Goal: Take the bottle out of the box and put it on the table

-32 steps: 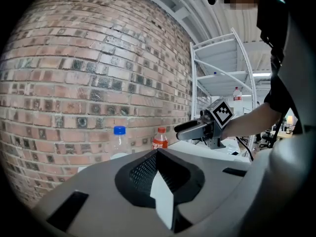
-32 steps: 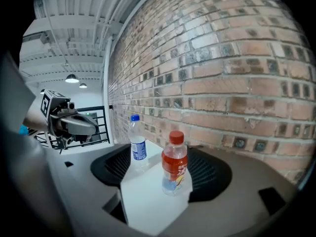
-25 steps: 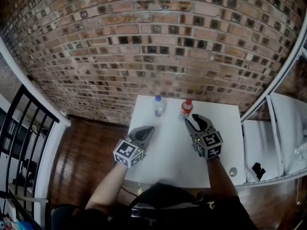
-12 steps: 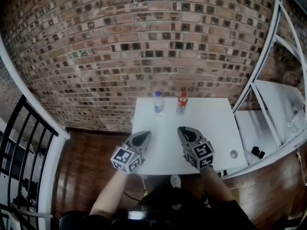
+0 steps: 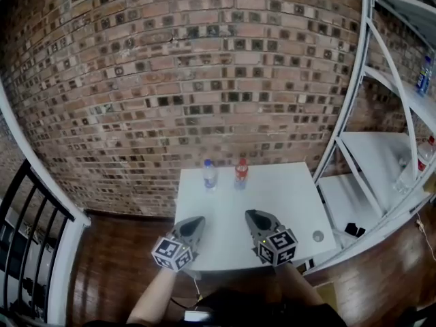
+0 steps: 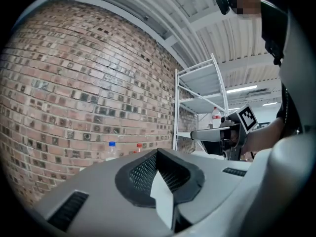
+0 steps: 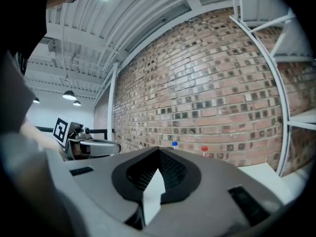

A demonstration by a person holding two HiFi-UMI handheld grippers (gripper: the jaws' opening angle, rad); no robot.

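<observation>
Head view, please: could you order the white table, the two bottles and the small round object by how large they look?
1. White table, by far the largest.
2. Blue-capped bottle and red-capped bottle: side by side at the far edge and alike in size, so not ranked.
3. Small round object, the smallest, though nearer the camera.

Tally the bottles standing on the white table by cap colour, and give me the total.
blue-capped bottle: 1
red-capped bottle: 1
Total on the table: 2
</observation>
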